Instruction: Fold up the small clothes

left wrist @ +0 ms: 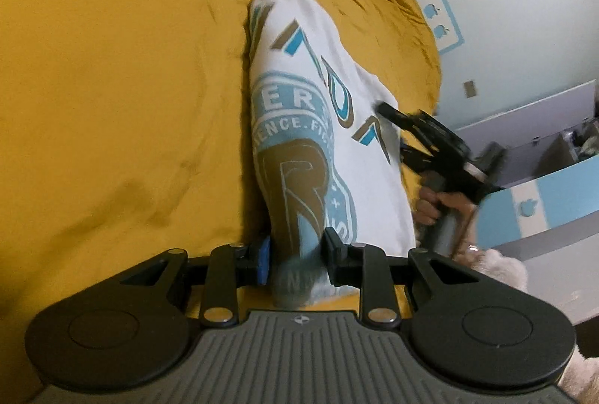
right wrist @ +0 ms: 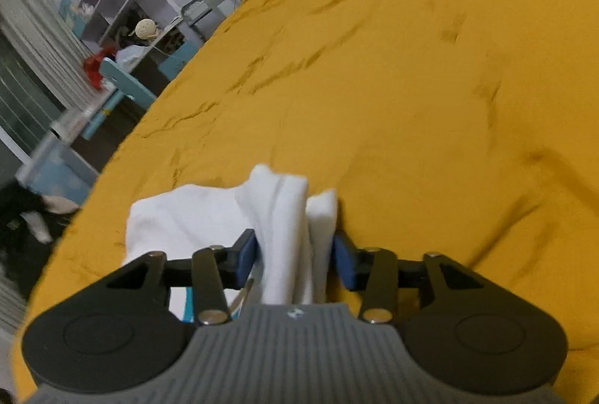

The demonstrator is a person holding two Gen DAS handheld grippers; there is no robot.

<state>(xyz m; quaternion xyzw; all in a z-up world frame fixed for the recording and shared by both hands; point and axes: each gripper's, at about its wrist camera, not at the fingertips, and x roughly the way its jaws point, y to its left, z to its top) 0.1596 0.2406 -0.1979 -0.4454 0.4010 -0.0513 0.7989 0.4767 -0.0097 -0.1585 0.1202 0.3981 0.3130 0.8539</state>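
A white T-shirt (left wrist: 299,104) with blue and brown print is stretched over the yellow bed cover (left wrist: 112,67). My left gripper (left wrist: 295,254) is shut on its near end, with printed fabric pinched between the blue pads. In the left wrist view my right gripper (left wrist: 393,131) is at the shirt's right edge, held by a hand (left wrist: 430,205). In the right wrist view a bunch of plain white shirt fabric (right wrist: 284,217) stands between the blue pads of my right gripper (right wrist: 295,262). Its jaws stand apart and the fabric looks loose between them.
The yellow cover (right wrist: 411,67) spreads wide and wrinkled ahead of both grippers. Its edge drops to the floor at the left of the right wrist view, where a blue chair (right wrist: 123,86) and shelves (right wrist: 112,0) stand. A cream fluffy thing (left wrist: 498,265) lies beside the left gripper.
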